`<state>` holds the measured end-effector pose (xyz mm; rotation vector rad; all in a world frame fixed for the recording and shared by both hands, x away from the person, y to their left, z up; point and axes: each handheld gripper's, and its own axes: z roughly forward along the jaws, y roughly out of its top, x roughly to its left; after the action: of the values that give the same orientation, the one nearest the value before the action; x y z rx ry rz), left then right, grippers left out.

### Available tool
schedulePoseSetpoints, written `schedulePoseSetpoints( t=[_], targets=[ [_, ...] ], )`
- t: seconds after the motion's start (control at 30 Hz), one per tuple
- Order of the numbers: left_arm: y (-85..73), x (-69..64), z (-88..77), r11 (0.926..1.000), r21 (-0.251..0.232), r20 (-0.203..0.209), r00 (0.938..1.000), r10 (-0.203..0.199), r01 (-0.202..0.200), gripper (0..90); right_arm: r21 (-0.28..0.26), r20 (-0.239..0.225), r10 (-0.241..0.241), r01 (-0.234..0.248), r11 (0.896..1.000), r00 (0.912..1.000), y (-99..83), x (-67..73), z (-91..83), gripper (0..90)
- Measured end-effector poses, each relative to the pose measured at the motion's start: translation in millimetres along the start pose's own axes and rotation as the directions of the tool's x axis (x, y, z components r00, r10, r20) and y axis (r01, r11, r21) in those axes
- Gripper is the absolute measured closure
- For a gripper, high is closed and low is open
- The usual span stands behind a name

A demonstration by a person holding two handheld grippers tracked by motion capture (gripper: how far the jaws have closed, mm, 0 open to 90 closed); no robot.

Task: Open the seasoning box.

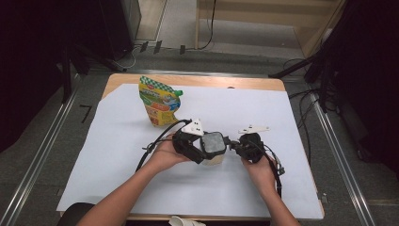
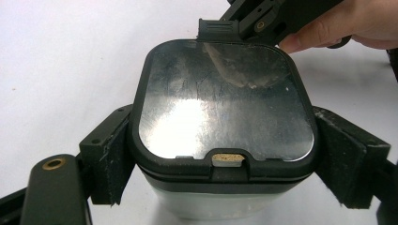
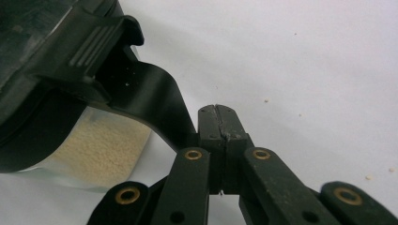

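A clear box with a black lid (image 1: 214, 145) holds beige granules and stands on the white sheet at mid table. My left gripper (image 1: 207, 151) is shut on it; in the left gripper view its fingers (image 2: 107, 157) press the box's two sides below the lid (image 2: 225, 98). From the right, my right gripper (image 1: 234, 147) comes in with its jaws shut together. In the right gripper view its tips (image 3: 217, 112) sit right beside the lid's curved black latch (image 3: 145, 93), with nothing between them. Granules (image 3: 101, 145) show through the box wall.
A yellow and green pouch (image 1: 159, 101) stands upright behind and left of the box. The white sheet (image 1: 141, 179) covers most of the wooden table (image 1: 197, 80). A few crumbs (image 3: 266, 100) lie on the sheet. Some crumpled white material (image 1: 186, 221) lies at the near edge.
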<state>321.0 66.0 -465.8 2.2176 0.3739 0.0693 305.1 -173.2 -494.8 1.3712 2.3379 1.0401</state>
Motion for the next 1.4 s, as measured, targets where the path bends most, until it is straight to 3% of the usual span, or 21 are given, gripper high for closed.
schedulePoseSetpoints(
  t=[0.27,0.53,1.4],
  targets=[
    [2.0,-0.9,-2.3,0.9998,-0.022,0.001,1.0000,0.001,-0.001,17.8,-0.004,0.001,-0.003,0.003,1.000,1.0000,0.3,0.8,-0.2,90.0],
    [4.0,-2.2,-2.4,1.0000,-0.006,-0.002,1.0000,0.002,-0.002,17.9,-0.002,0.003,-0.004,0.004,1.000,1.0000,0.3,0.9,-0.5,90.0],
    [13.1,-7.0,-4.4,0.9997,-0.025,-0.014,0.9999,-0.007,0.006,17.4,-0.006,0.001,0.001,-0.001,1.000,1.0000,0.5,1.1,-2.4,90.0]
  ],
)
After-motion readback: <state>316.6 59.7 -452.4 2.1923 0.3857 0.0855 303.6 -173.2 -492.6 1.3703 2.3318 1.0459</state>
